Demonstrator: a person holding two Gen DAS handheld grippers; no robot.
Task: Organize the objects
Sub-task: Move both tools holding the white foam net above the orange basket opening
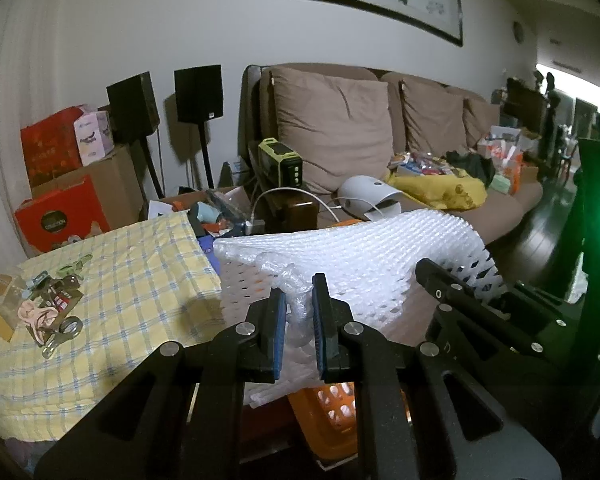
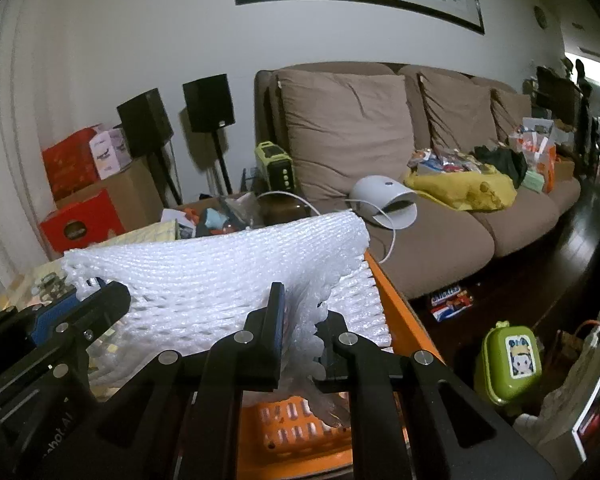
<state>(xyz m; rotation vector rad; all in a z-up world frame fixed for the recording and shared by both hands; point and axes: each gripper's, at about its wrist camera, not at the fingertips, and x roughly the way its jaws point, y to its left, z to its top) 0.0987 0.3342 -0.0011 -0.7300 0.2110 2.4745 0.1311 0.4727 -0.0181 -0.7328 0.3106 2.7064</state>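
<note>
White foam netting (image 1: 360,256), orange basket (image 2: 396,300), yellow-and-blue checked cloth (image 1: 140,280), brown sofa (image 2: 420,208)

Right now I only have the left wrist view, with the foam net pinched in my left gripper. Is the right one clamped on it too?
Observer: Yes. The right gripper is shut on a bunched edge of the foam net.
Operator: What is under that edge?
Observer: An orange basket; its slotted bottom shows just below the right gripper.
Operator: Anything on the floor on that side?
Observer: A green lunch box with a cartoon sticker stands on the dark floor, right of the basket.
</note>
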